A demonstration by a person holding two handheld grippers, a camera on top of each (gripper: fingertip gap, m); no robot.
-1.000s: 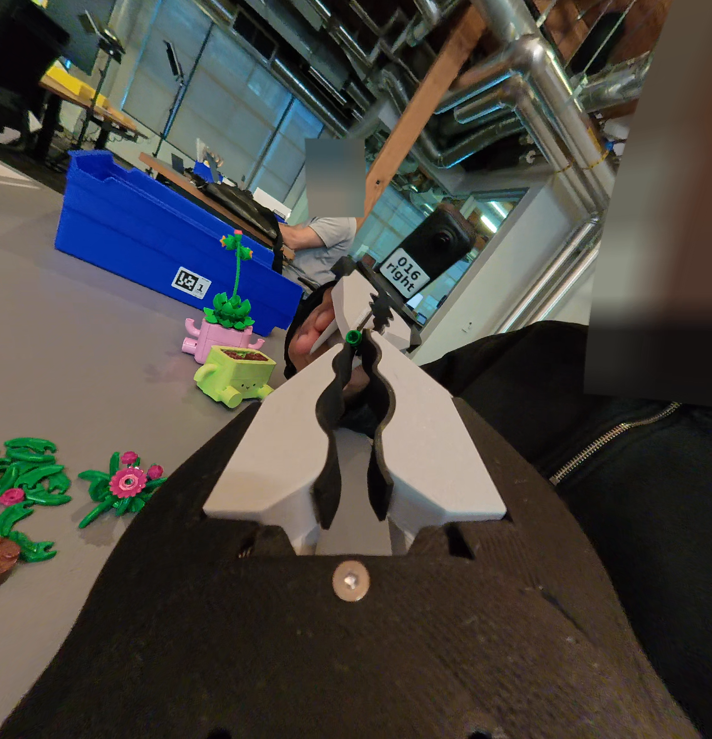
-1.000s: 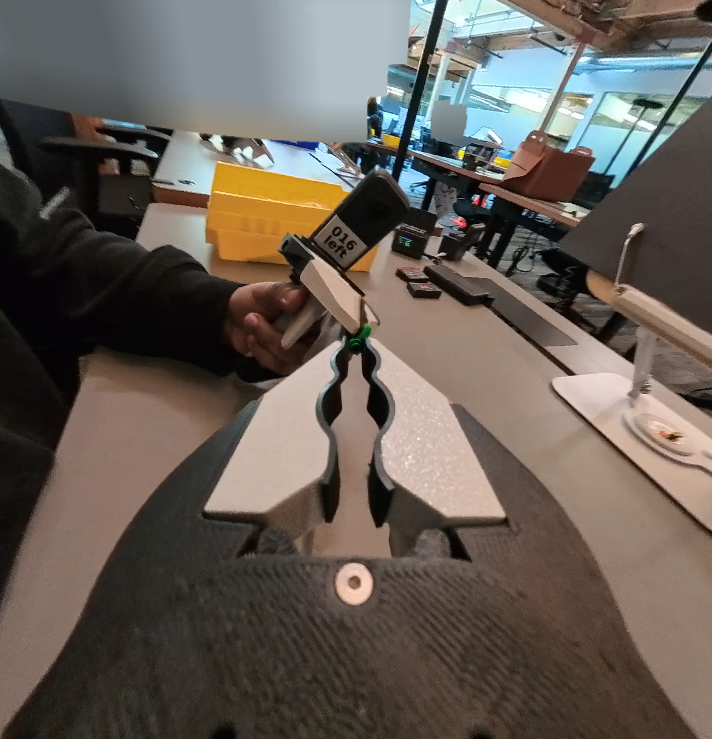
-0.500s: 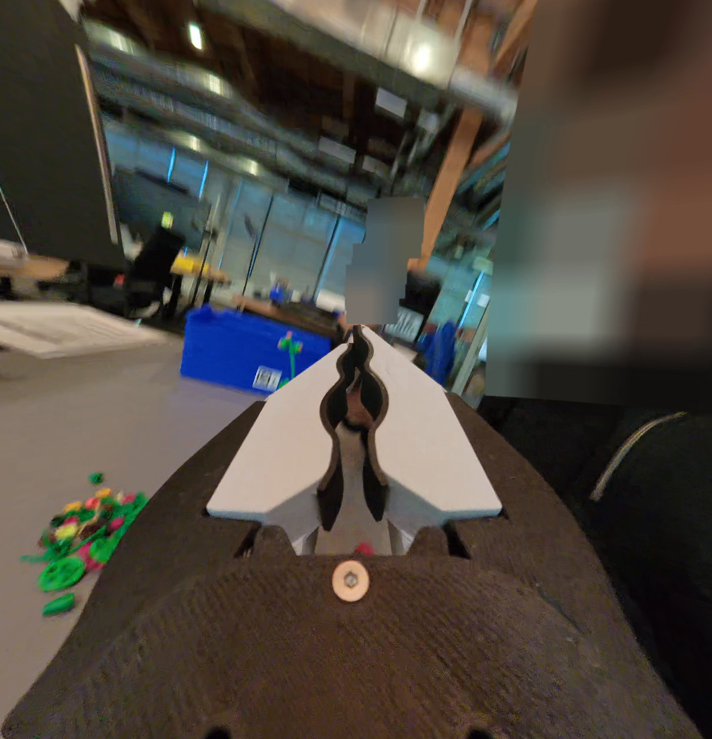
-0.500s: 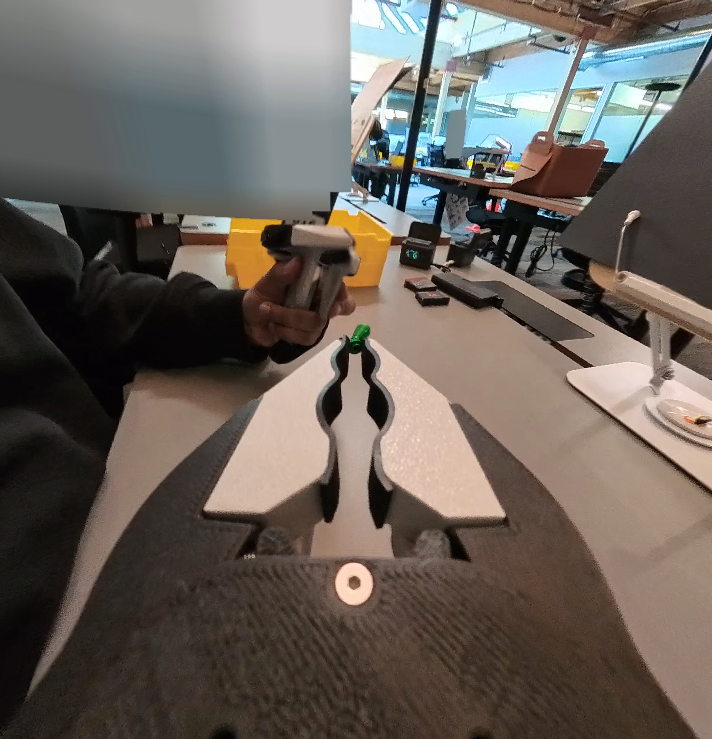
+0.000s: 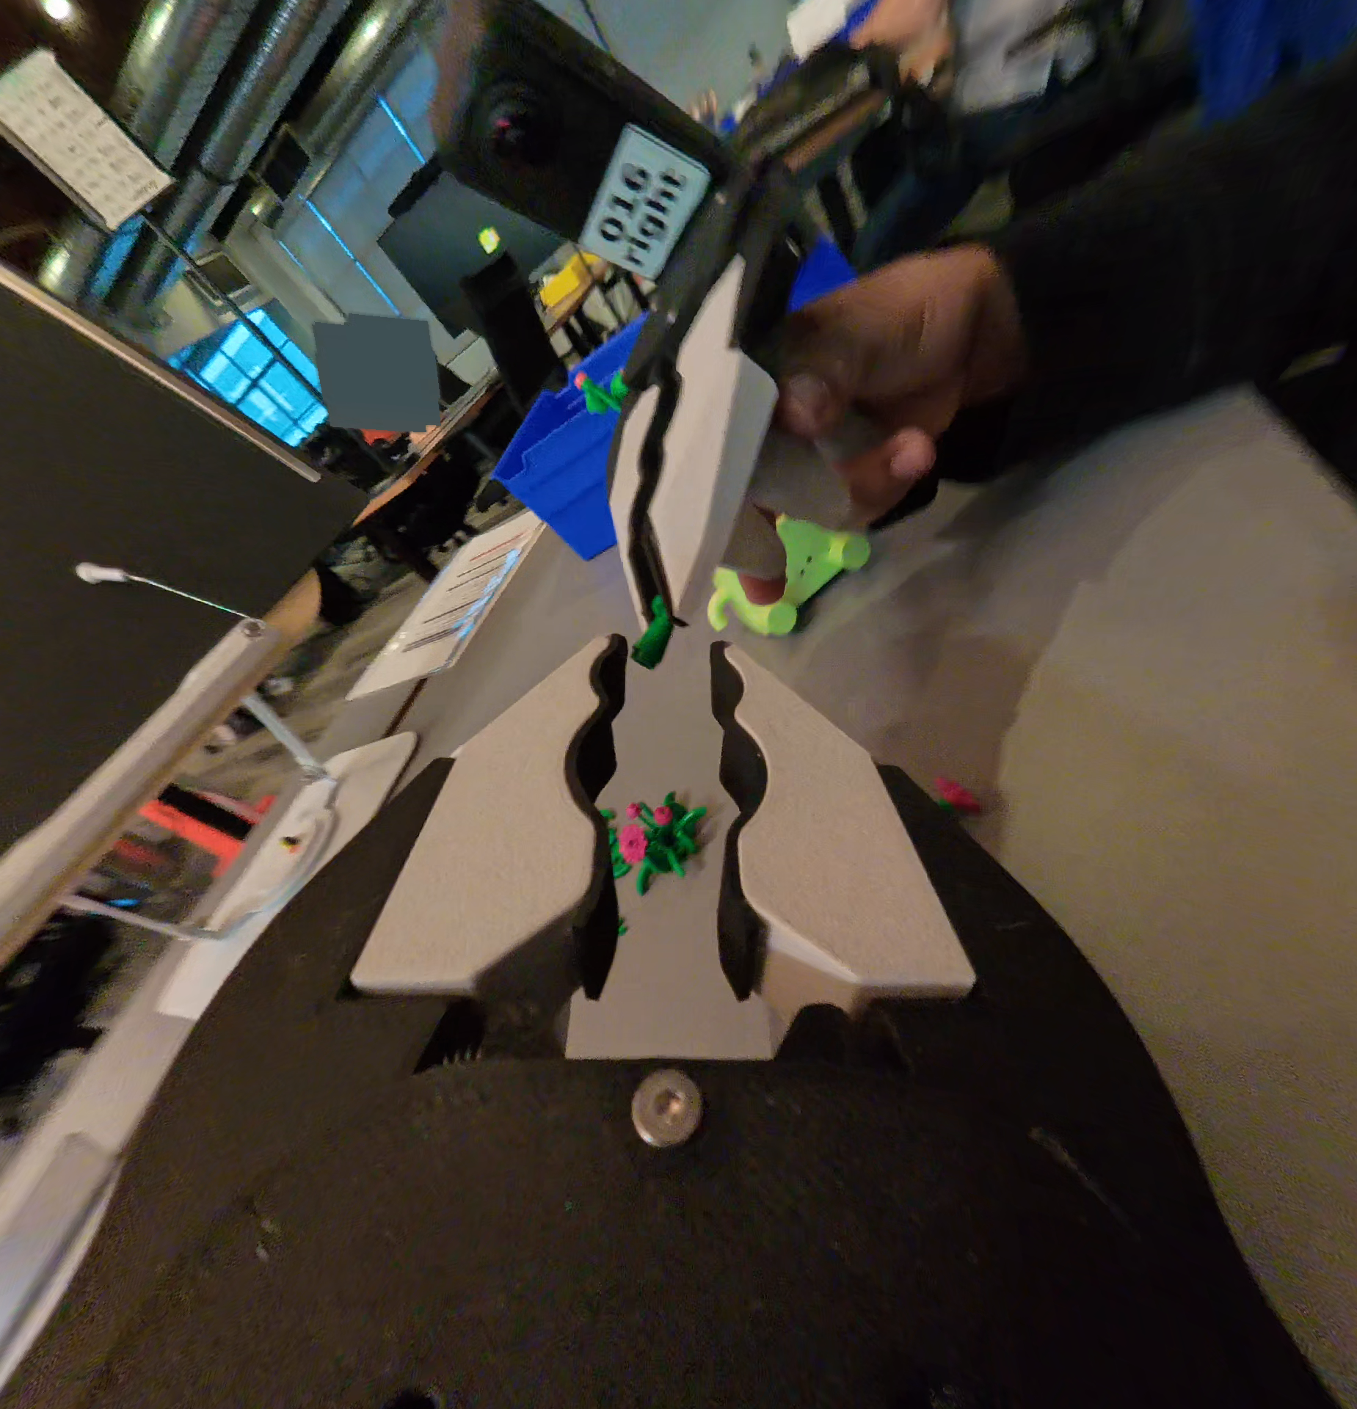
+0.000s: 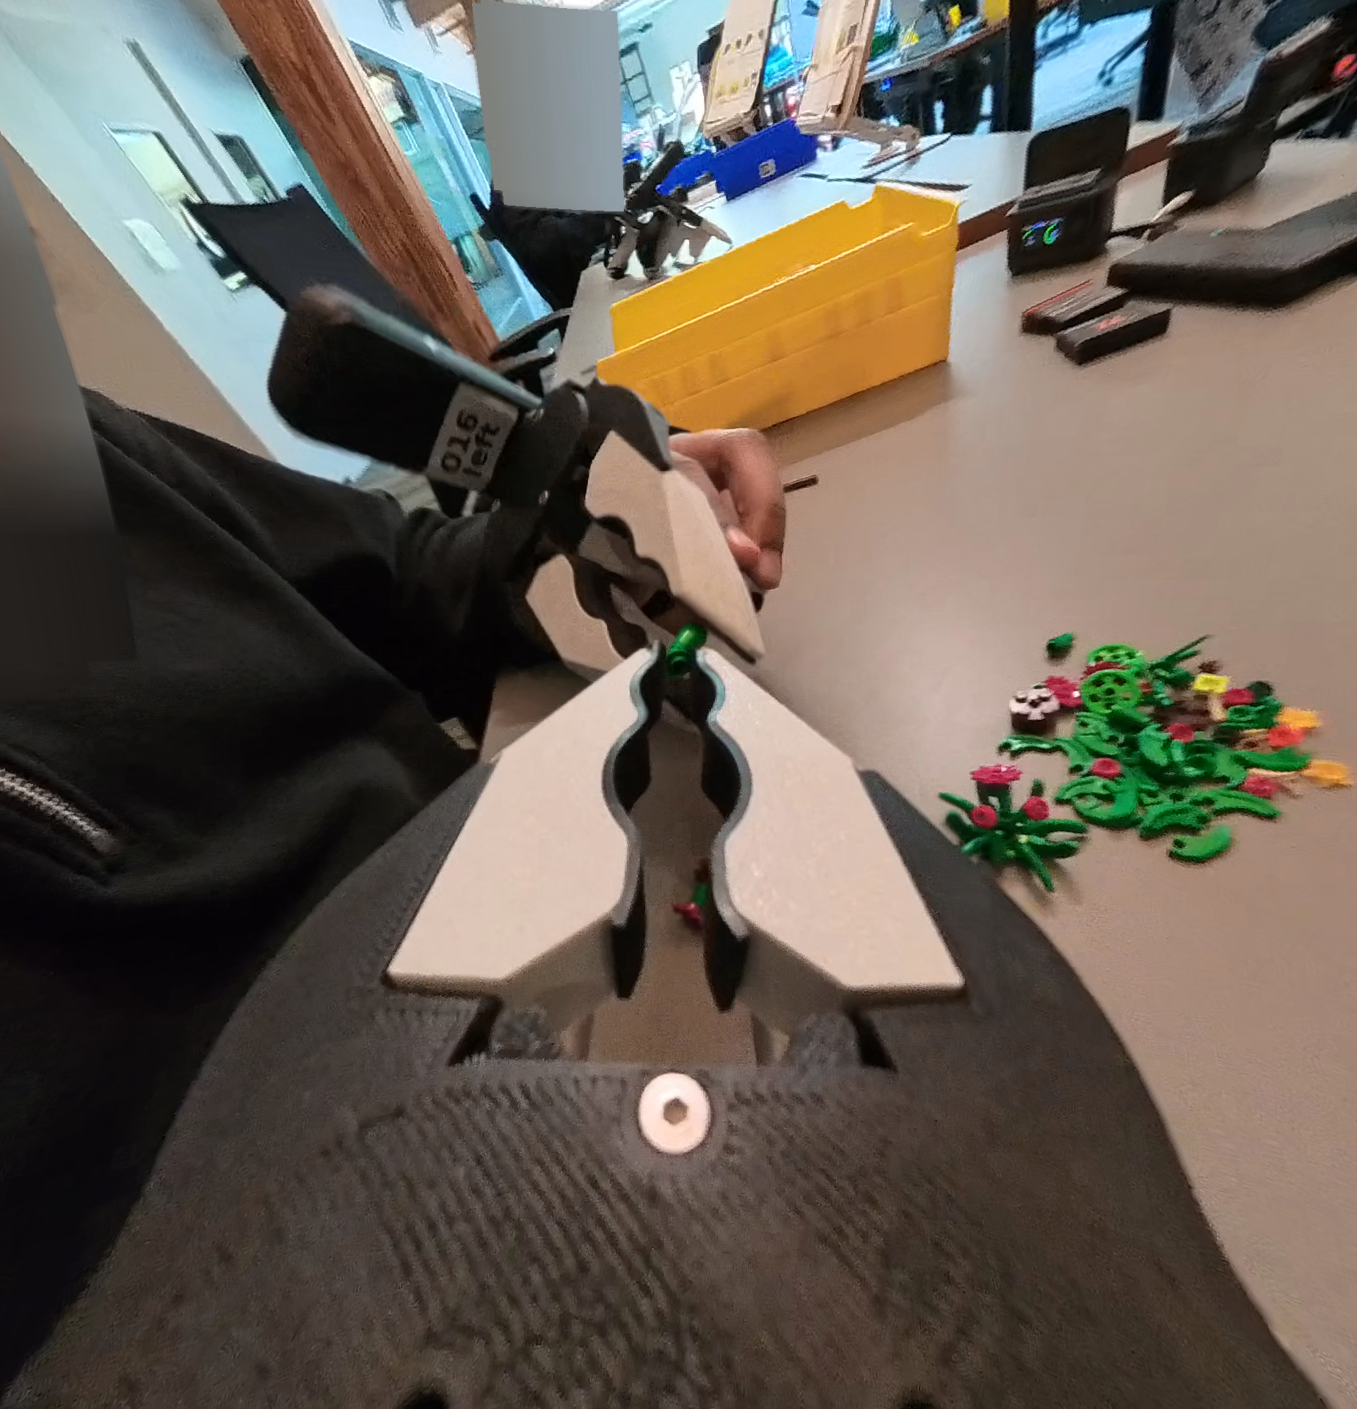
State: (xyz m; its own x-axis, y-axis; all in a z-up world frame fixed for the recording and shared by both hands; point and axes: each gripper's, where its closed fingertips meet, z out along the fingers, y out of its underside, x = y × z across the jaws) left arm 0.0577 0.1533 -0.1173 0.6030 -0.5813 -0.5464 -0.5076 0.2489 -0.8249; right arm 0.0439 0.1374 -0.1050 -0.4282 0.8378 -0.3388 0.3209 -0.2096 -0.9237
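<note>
1. The left hand-held gripper (image 5: 667,656) stands open, its fingers well apart. In the right wrist view its tips bracket the free end of a small green peg (image 6: 684,649); whether they touch it I cannot tell.
2. The peg is held above the grey worktop (image 6: 965,534), between the two tools where they meet nose to nose.
3. The right hand-held gripper (image 6: 679,675) is closed, pinching the lower end of the peg at its very tips.
4. In the left wrist view, a small cluster of pink flowers and green leaves (image 5: 652,842) lies on the worktop below the open fingers. A lime green pot (image 5: 805,572) sits beyond it.
5. To the right in the right wrist view lies a loose heap of green leaf pieces (image 6: 1163,747), with a yellow bin (image 6: 782,335) farther back.
</note>
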